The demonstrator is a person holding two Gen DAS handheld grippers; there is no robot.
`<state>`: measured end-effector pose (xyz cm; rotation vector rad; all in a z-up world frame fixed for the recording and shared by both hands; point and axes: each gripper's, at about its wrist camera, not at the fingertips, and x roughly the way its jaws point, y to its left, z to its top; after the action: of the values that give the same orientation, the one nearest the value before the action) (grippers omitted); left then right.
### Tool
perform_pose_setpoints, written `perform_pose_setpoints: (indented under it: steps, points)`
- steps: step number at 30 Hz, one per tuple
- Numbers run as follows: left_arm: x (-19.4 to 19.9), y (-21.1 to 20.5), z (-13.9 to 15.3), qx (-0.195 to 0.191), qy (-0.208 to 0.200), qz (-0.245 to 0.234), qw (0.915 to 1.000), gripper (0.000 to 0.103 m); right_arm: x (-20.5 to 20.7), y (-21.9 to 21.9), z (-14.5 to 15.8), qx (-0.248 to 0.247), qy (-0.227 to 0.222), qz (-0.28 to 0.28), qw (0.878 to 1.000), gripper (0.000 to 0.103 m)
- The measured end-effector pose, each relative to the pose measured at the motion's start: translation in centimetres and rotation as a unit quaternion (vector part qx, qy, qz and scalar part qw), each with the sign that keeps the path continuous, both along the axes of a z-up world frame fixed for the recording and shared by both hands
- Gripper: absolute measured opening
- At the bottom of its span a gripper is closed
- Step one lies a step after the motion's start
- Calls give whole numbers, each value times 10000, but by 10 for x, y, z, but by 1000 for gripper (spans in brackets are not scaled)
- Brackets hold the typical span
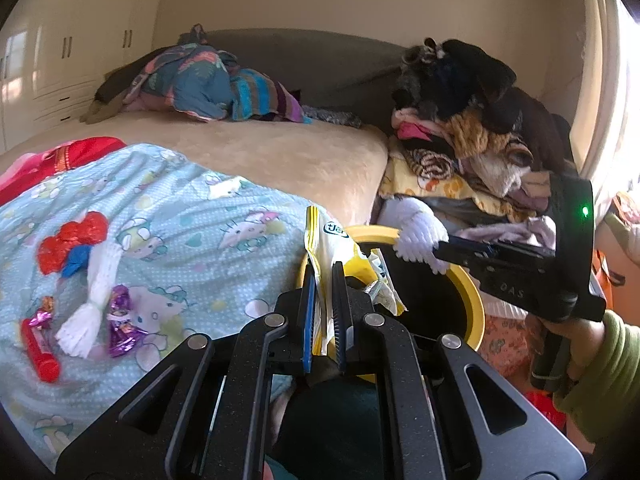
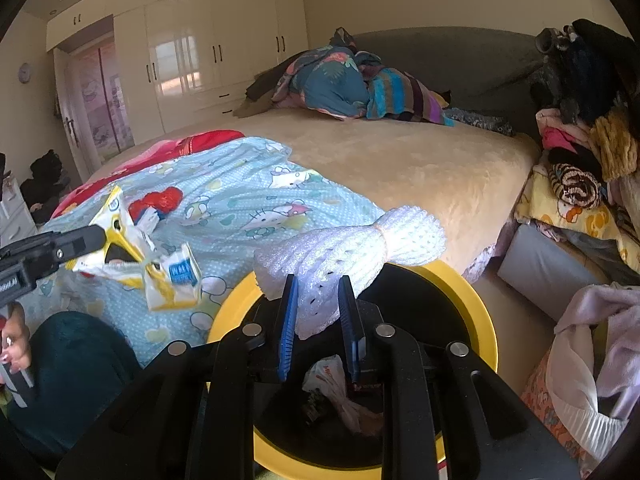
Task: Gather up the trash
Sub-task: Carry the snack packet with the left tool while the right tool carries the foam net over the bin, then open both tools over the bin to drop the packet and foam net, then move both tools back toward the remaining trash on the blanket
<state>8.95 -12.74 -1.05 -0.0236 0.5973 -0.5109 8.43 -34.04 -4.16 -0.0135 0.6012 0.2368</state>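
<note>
My left gripper [image 1: 323,276] is shut on a yellow and white snack wrapper [image 1: 326,240] and holds it at the near rim of the yellow trash bin [image 1: 472,292]. My right gripper [image 2: 318,284] is shut on a white foam net [image 2: 352,240] and holds it over the same bin [image 2: 476,300]. The right gripper with its net also shows in the left wrist view [image 1: 420,240]. The left gripper with its wrapper shows in the right wrist view [image 2: 132,240]. On the Hello Kitty blanket [image 1: 192,216] lie another white foam net [image 1: 96,296], purple candy wrappers [image 1: 122,320], red and blue wrappers [image 1: 74,244] and a red tube [image 1: 40,352].
The bin stands on the floor beside the bed and holds crumpled trash [image 2: 340,396]. A pile of clothes [image 1: 472,132] is stacked to the right of the bed. More clothes [image 1: 208,84] lie at the headboard. A pale cloth bag [image 2: 592,360] stands at the right of the bin.
</note>
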Motion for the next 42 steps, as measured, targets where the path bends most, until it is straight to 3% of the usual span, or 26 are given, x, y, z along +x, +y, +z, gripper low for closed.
perform_pose_setpoints:
  steps: [19, 23, 27, 31, 34, 42]
  points:
    - [16, -47, -38, 566, 421, -425, 9966, 5, 6, -12, -21, 92, 355, -8, 9993, 21]
    - [22, -54, -41, 596, 487, -514, 9957, 6, 8, -12, -24, 120, 478, -34, 9988, 25]
    - [31, -50, -42, 443, 558, -365, 9968, 41, 12, -21, -30, 195, 671, -370, 9969, 43]
    - [31, -40, -35, 295, 483, -214, 9982, 63, 13, -29, -34, 246, 704, -578, 9955, 53]
    - [28, -30, -29, 158, 415, -45, 9990, 75, 12, -28, -33, 241, 670, -615, 9956, 59]
    - [20, -11, -16, 12, 297, 244, 9993, 91, 8, -18, -24, 196, 460, -586, 9970, 75]
